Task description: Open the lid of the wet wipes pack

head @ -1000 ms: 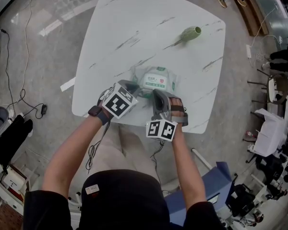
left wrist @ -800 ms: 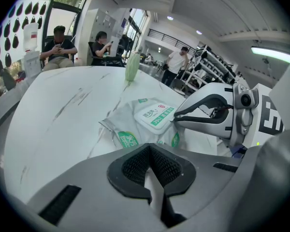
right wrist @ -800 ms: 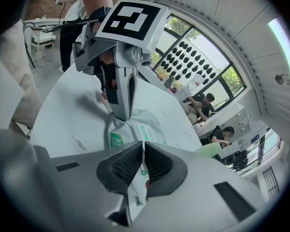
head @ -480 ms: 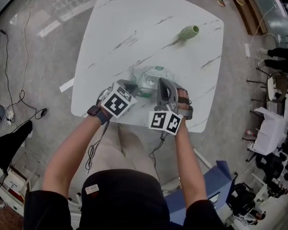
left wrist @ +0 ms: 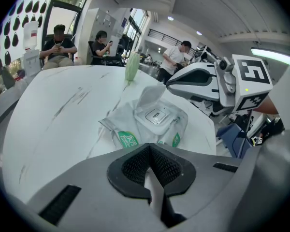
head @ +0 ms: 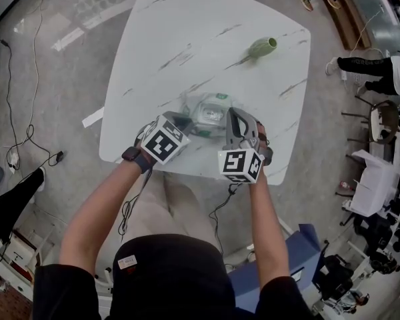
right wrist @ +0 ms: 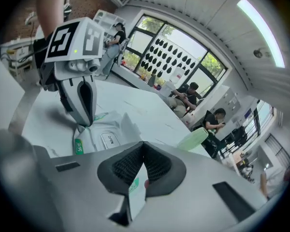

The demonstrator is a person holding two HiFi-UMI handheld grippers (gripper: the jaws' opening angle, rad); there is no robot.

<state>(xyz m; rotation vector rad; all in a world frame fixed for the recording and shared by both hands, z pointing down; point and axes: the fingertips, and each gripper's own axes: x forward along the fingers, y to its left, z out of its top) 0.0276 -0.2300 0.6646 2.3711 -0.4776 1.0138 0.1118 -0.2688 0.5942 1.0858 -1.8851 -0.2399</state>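
The wet wipes pack [head: 210, 112] lies near the front edge of the white marble table [head: 187, 39]. My left gripper [head: 185, 124] is shut on the pack's near-left film edge; its tip [right wrist: 84, 122] presses there in the right gripper view. My right gripper [head: 232, 117] is shut on the pack's lid, a white flap [left wrist: 146, 94] with green print that stands lifted off the pack. Under it shows the inner seal marked OPEN [left wrist: 156, 115]. A sliver of the lid [right wrist: 137, 187] sits between the right pads.
A green vase [head: 264, 47] lies toward the far right of the table. The table's front edge runs just under both grippers. Cables lie on the floor to the left [head: 27, 139]. Seated people [left wrist: 58, 45] are beyond the table.
My right gripper has moved right and upward with the lid, swinging it open and uncovering the inner seal. My left gripper has kept still on the pack.
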